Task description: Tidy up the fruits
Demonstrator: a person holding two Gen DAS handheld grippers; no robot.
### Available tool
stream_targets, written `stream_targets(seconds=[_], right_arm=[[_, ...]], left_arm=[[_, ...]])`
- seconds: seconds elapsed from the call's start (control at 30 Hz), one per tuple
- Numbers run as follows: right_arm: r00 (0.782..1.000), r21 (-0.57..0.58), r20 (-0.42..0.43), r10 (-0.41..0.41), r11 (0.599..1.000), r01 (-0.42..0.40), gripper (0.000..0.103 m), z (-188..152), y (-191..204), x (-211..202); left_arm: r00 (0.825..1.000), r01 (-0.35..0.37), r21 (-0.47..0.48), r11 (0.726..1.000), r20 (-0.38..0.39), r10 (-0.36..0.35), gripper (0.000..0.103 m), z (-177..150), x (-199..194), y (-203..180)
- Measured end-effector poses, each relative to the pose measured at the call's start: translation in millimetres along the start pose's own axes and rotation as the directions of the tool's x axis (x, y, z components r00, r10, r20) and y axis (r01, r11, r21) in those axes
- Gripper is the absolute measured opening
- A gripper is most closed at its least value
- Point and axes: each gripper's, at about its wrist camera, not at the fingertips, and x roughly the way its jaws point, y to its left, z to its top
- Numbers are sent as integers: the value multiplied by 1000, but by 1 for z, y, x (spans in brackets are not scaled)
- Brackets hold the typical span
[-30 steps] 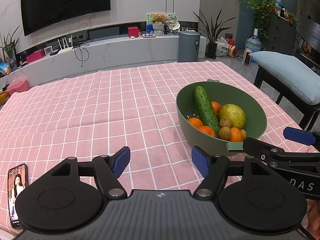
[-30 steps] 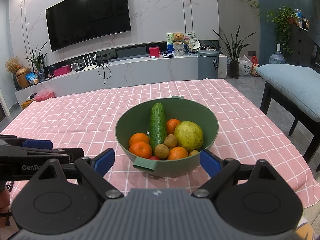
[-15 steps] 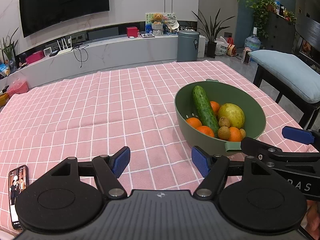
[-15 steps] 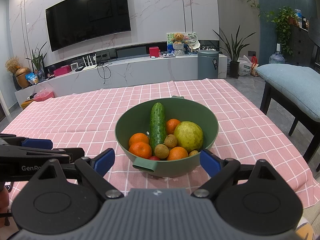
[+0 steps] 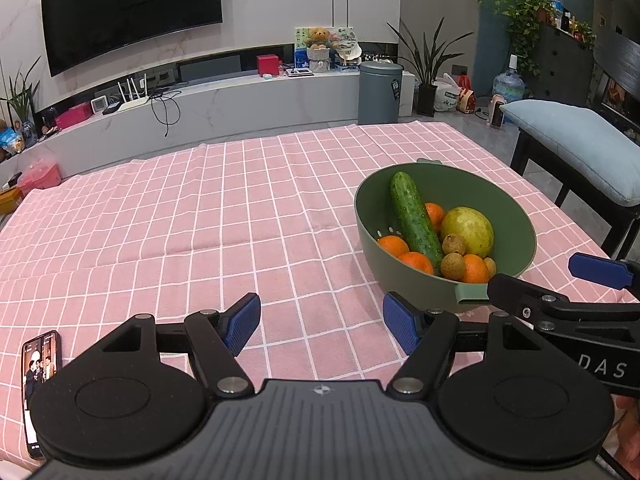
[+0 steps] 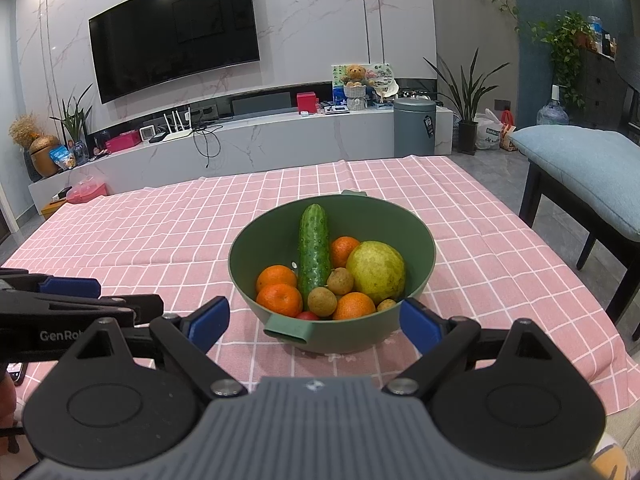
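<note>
I have both tongs poised above the pink checked tablecloth (image 5: 168, 216). The left tongs (image 5: 322, 322) stand wide open with nothing between the blue pads, only bare cloth beneath them. The right tongs (image 6: 314, 320) are likewise spread wide and grip nothing. The green bowl (image 6: 416, 216) sits directly ahead of the right tongs, its near handle just beyond the gap between the pads; from the left tongs it lies ahead and to the right. In the bowl I see a cucumber (image 6: 315, 254) lying lengthwise, a large yellow-green fruit (image 6: 376, 272) to its right, several oranges (image 6: 279, 300) and small brown fruits (image 6: 322, 301). A phone (image 5: 38, 376) lies on the cloth beside the left tongs, on their left.
</note>
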Motion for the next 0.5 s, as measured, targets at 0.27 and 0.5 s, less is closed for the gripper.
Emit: stream_targets(seconds=[0.27,0.5], right_arm=[[1000,0,0,-1,1000,1,89,0,0,0],[1000,0,-4,-7,1000,7,89,-1,1,1]], left_arm=[[1000,-5,2,1000,4,5,82,0,-2,1],[1000,-2,1,1000,7,2,82,0,-4,3]])
